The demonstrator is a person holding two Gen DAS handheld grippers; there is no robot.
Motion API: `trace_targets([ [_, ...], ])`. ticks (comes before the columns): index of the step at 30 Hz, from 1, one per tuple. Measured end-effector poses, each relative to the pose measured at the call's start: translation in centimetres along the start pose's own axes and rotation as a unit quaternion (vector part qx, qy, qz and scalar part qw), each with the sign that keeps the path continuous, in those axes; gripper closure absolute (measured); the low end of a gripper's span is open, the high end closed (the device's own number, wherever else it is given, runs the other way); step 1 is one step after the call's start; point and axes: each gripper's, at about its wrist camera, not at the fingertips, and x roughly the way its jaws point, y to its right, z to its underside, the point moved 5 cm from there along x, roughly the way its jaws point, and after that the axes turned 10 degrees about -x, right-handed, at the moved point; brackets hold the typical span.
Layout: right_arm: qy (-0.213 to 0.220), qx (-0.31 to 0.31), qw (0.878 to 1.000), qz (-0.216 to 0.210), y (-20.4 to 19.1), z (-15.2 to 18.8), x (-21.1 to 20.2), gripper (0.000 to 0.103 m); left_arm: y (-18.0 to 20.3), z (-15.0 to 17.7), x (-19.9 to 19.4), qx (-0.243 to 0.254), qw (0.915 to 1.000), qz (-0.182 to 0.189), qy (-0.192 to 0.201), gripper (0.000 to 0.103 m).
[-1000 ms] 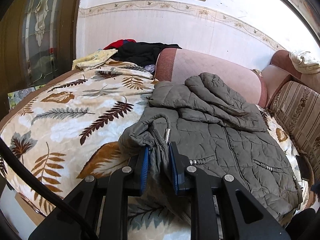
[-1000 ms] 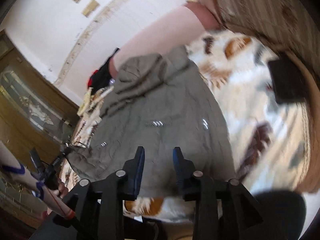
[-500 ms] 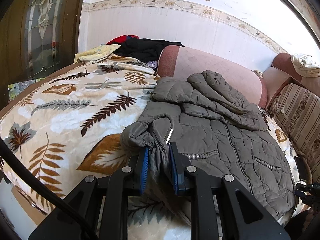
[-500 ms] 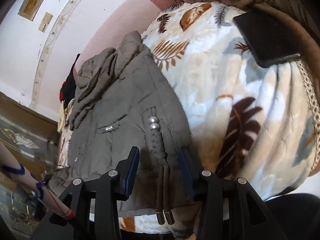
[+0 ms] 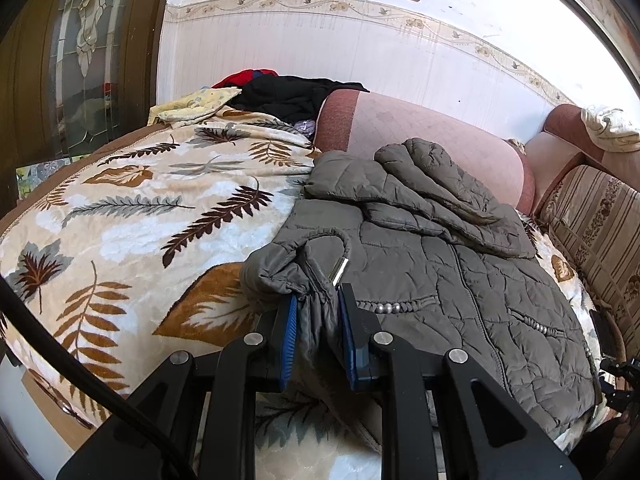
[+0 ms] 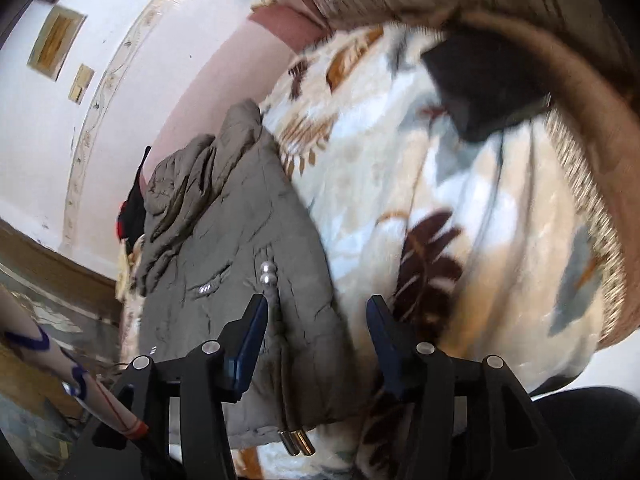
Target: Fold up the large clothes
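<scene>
blurred: dark flat object [image 6: 476, 92] | cut off: jacket [image 6: 240, 280] hem, bottom edge

Both views are bright and evenly daylit; the white wall [image 5: 320, 52] nears overexposure, strongest at the upper right of the left wrist view. That view is sharp, with soft shadows in the folds of the grey jacket [image 5: 460, 264]. The right wrist view shows motion blur, heaviest at upper right over the leaf-print blanket [image 6: 460, 200]. Fisheye curvature bends straight lines, and dark vignetting fills the corners.
</scene>
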Motion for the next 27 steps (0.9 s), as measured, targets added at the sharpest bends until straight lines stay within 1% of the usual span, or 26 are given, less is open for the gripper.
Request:
trace_targets([
  [2, -0.006, -0.01, 1.0, -0.015, -0.8, 0.5, 0.5, 0.047, -0.2, 0.0, 0.0, -0.003, 1.0, 0.0, -0.001, 0.084],
  [5, -0.042, -0.023, 0.998, -0.035, -2.4, 2.8, 2.2, 0.045, -0.4, 0.2, 0.0, -0.005, 1.0, -0.001, -0.001, 0.084],
  [6, -0.052, -0.025, 0.997, -0.053, -3.1, 4.0, 2.7, 0.046, -0.4, 0.2, 0.0, -0.005, 1.0, -0.001, -0.001, 0.084],
  [7, -0.057, -0.024, 0.996, -0.065, -3.6, 4.8, 3.0, 0.049, -0.4, 0.3, 0.0, -0.004, 1.0, -0.002, -0.001, 0.084],
  [8, -0.061, -0.027, 0.995, -0.072, -4.2, 5.6, 3.2, 0.063, -0.5, 0.4, 0.0, -0.004, 1.0, -0.002, -0.001, 0.084],
  [9, -0.058, -0.037, 0.995, -0.071, -4.8, 6.0, 3.2, 0.075, -0.5, 0.5, 0.0, -0.003, 1.0, -0.003, -0.002, 0.084],
  [11, -0.036, -0.069, 0.995, -0.058, -5.7, 5.7, 2.6, 0.087, -0.5, 0.6, 0.1, 0.0, 1.0, -0.004, -0.004, 0.084],
  [12, -0.024, -0.08, 0.995, -0.056, -6.3, 5.3, 2.1, 0.089, -0.5, 0.7, 0.0, 0.002, 1.0, -0.004, -0.004, 0.084],
  [15, -0.002, -0.13, 0.991, -0.03, -8.1, 4.8, 1.4, 0.091, -0.6, 0.8, -0.1, 0.002, 1.0, -0.006, -0.004, 0.084],
  [17, 0.003, -0.144, 0.989, -0.025, -8.9, 4.7, 1.3, 0.091, -0.8, 0.8, -0.1, 0.0, 1.0, -0.006, -0.005, 0.084],
  [22, 0.02, -0.156, 0.987, -0.037, -9.9, 3.5, 0.3, 0.092, -0.6, 0.6, -0.1, 0.007, 0.9999, -0.009, -0.005, 0.084],
  [27, 0.036, -0.177, 0.983, -0.046, -11.6, 2.2, -0.9, 0.092, 0.0, -0.3, 0.1, 0.015, 0.9998, -0.01, -0.006, 0.084],
])
